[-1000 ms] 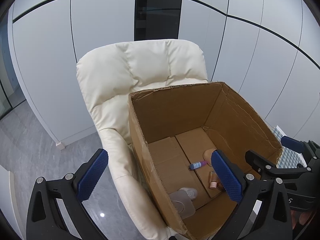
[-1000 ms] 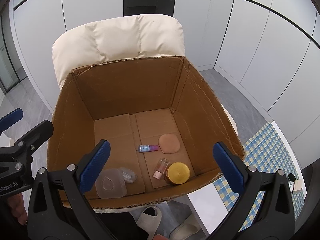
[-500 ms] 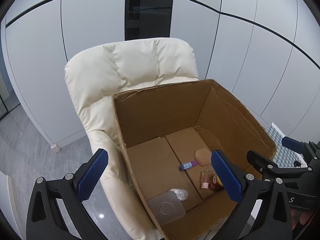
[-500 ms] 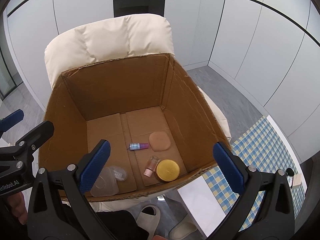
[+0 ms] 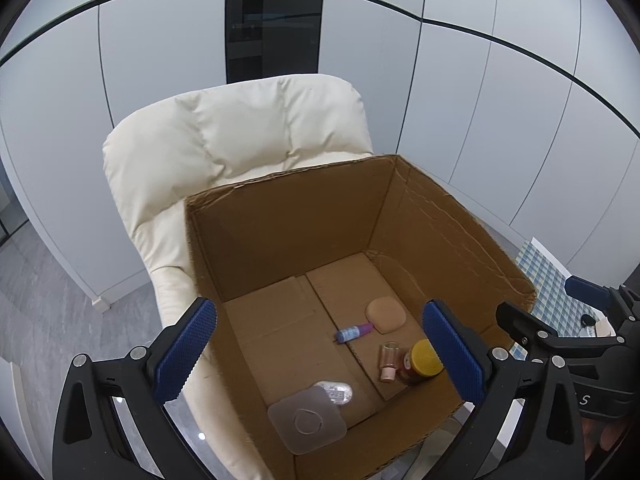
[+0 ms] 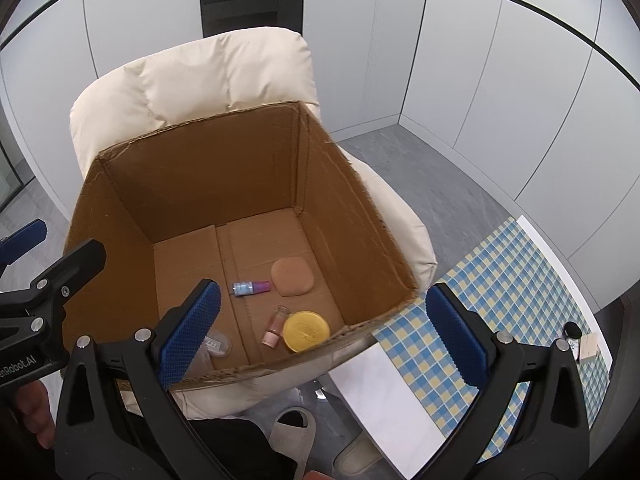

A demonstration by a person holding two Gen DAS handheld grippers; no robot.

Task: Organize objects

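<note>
An open cardboard box (image 5: 288,216) (image 6: 192,168) sits on a cream armchair (image 5: 240,132) (image 6: 192,80). Inside lie a tan sponge pad (image 5: 385,314) (image 6: 292,273), a small blue-and-purple bottle (image 5: 353,332) (image 6: 252,287), a small pink vial (image 5: 389,361) (image 6: 275,327), a yellow-lidded jar (image 5: 424,360) (image 6: 306,330), a clear flat lid (image 5: 307,418) and a small clear container (image 5: 338,391) (image 6: 218,344). My left gripper (image 5: 320,352) is open and empty above the box. My right gripper (image 6: 324,336) is open and empty above the box's near right corner.
A blue-and-yellow checked cloth (image 6: 500,304) covers a white table at the right, with a small dark-capped jar (image 6: 572,332) and a tan block (image 6: 588,346) on it. Slippers (image 6: 296,428) lie on the grey floor below. White wall panels stand behind the chair.
Both grippers have shifted to the right, so the box and chair now sit further left in both views. Both stay open. The objects in the box have not moved.
</note>
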